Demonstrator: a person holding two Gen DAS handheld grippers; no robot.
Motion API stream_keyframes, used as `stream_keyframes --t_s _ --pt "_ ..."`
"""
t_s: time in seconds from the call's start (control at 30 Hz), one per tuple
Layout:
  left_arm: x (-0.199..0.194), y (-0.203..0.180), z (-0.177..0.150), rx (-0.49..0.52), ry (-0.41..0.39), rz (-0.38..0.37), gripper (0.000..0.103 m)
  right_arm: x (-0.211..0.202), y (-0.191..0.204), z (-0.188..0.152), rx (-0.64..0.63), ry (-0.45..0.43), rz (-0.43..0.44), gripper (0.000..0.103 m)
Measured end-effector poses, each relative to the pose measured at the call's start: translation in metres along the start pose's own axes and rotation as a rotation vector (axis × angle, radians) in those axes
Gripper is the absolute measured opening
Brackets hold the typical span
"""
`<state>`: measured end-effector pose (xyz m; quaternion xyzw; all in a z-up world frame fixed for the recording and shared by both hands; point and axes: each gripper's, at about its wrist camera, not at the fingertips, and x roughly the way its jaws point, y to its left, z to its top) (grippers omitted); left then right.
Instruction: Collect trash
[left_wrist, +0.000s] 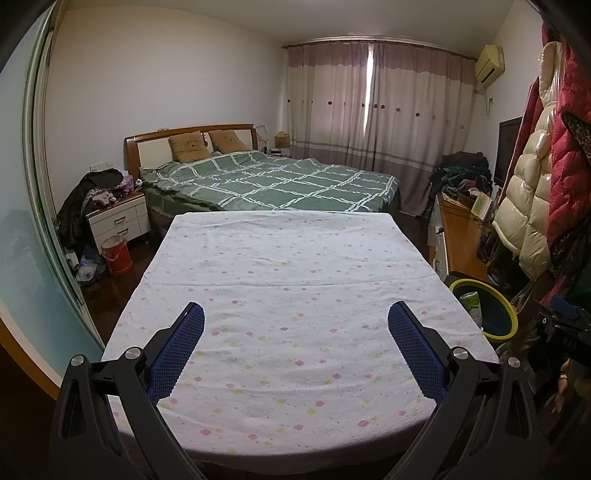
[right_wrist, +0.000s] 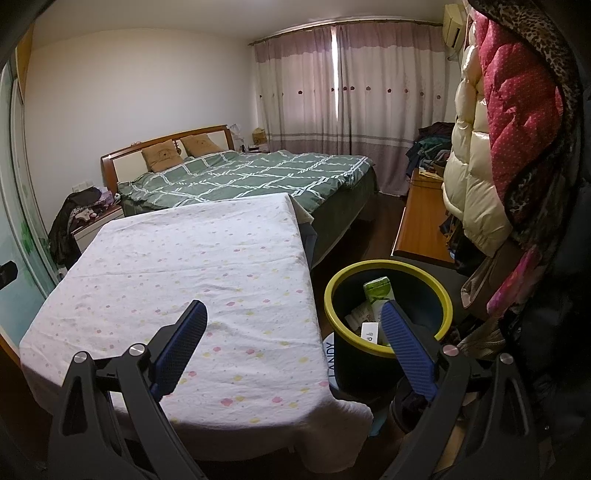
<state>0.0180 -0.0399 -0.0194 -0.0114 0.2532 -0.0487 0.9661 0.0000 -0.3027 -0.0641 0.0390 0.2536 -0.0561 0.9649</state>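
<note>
Floral cotton covers the table (left_wrist: 295, 280), and no trash shows on it in either wrist view. Both tongs hang spread wide w/ nothing between the blue pads: left gripper (left_wrist: 295, 321) above the cloth's near half, right gripper (right_wrist: 293, 321) straddling the table's right edge, one finger over the cloth and the other in front of the bin (right_wrist: 388, 267). That bin, dark w/ a yellow-green rim, stands on the floor just beside the table's right side and holds the collected trash: a green-and-white carton (right_wrist: 378, 295) standing on end, plus a small white box (right_wrist: 369, 332) and other packaging lower down, too dim to ID. Judging by the bare cloth and the filled bin, the pickup step looks done or nearly so. Next move prob. calls for a scan of the room beyond, e.g. the floor by the nightstand (left_wrist: 118, 218) where crumpled plastic lies, though whether that counts as trash can't be told.
</note>
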Motion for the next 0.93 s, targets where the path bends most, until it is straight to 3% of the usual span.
stream_keyframes --t_s 0.63,0.8,0.93 --pt "0.011 -0.005 -0.004 0.01 0.018 -0.013 0.098 0.007 0.001 0.0 -0.004 0.017 0.002 0.09" --pt "0.036 0.0 -0.003 -0.014 0.079 -0.023 0.098 0.014 0.006 0.003 -0.015 0.023 0.007 0.09" --pt "0.078 0.013 0.002 -0.02 0.121 0.023 0.098 0.039 0.018 0.016 -0.041 0.051 0.056 0.095"
